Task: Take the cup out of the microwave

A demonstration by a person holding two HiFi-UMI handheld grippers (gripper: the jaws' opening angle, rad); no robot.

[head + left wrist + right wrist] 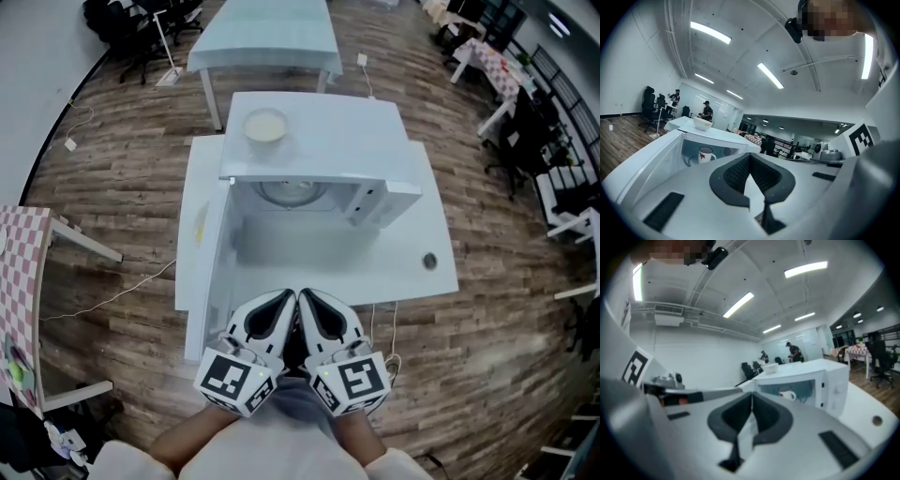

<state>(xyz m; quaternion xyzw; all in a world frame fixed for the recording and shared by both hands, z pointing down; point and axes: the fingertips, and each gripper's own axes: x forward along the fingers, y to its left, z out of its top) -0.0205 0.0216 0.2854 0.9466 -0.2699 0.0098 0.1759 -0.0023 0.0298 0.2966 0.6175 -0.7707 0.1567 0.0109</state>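
A white glazed cup [706, 154] with a looped handle and a small red mark on its side stands upright inside the open microwave [319, 141], a boxy, smooth-topped white unit on a white table [412, 272]. Its door [211, 253] is swung out to the left in the head view. A shallow cream bowl [265, 125] sits on the microwave's roof, toward its left side. In front of the opening and well short of the cup, the left gripper [286, 300] and the right gripper [307, 300] are held side by side, almost touching. Each is a glossy white shell with ribbed black pads, and both pairs of jaws are clenched tip to tip with nothing between them. A small dark round disc [429, 262] lies on the tabletop right of the microwave. A wood-plank floor [122, 187] surrounds the table, crossed by a thin white cable [112, 298], with a red-checked tablecloth [23, 272] at the left edge and black office chairs [122, 23] by the far wall
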